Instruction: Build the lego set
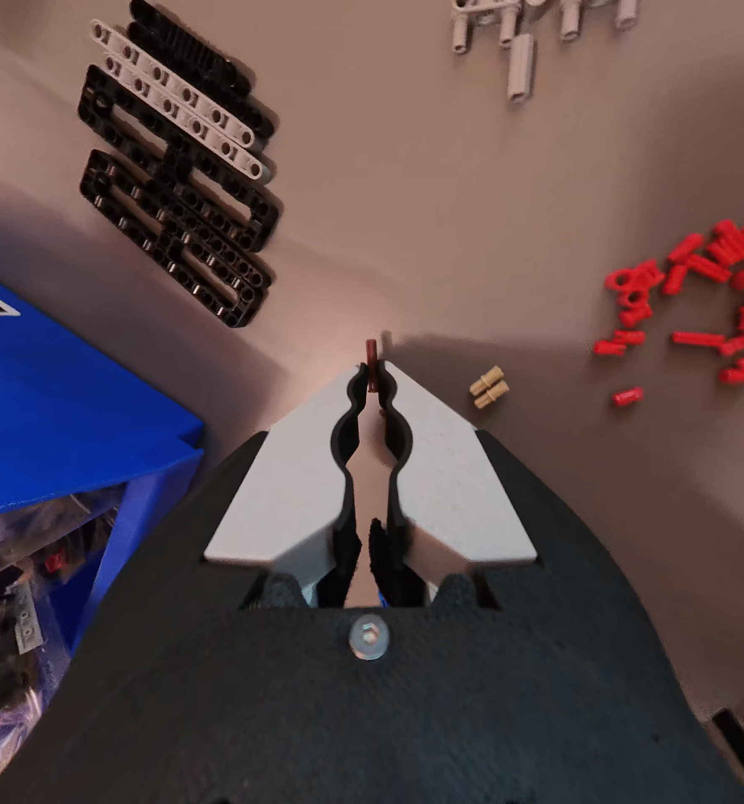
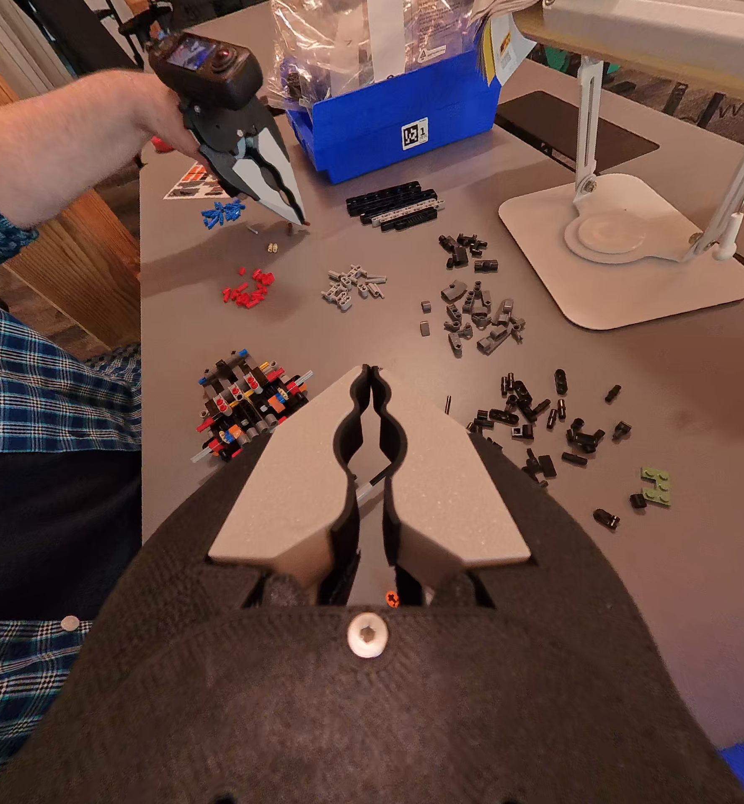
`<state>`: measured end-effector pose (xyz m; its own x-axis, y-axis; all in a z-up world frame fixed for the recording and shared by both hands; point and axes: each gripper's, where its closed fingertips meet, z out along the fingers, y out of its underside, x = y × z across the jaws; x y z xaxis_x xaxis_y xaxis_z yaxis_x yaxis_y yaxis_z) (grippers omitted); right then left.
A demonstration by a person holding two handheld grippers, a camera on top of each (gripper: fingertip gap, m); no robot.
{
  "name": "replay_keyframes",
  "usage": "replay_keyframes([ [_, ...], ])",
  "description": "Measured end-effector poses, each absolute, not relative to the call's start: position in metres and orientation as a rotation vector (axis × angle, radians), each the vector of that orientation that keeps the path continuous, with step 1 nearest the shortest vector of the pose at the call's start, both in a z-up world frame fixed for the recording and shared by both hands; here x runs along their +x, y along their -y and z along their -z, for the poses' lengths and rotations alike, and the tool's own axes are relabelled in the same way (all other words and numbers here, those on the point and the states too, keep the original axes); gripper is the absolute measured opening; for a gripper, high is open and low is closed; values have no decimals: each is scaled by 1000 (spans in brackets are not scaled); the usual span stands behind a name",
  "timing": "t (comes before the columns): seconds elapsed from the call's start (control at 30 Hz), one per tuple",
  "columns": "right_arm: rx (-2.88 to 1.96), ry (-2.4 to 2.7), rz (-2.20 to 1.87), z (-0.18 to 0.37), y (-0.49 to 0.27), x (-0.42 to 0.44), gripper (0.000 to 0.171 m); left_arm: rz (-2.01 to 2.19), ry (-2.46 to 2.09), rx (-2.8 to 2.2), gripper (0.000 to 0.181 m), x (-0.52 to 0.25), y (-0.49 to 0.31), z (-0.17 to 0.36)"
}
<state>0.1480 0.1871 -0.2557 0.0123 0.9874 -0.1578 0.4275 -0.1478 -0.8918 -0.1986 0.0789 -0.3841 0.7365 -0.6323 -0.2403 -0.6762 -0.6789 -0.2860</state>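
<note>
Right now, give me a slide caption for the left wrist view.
Left tool pinching a small dark red piece above the table, between black beams and red pins.

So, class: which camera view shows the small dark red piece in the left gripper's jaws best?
The left wrist view: the dark red piece sits close up, pinched at the tips of the left gripper. The right wrist view shows it only as a tiny distant speck at that gripper's tips, above the table.

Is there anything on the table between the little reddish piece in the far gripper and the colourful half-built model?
Yes. The left gripper holds the small reddish piece. Between it and the half-built model lie two tan pins and a red parts pile; carried above them, nothing blocks.
</note>
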Motion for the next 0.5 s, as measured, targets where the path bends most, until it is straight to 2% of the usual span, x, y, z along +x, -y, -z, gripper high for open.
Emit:
replay_keyframes([
  [0.2, -1644, 1475, -1105, 256, -186, 145, 0, -206, -1202, -2566, 3, -207, -68, 387],
  [0.5, -1643, 1472, -1099, 254, -186, 147, 0, -145, -1214, -2513, 7, -208, -69, 379],
])
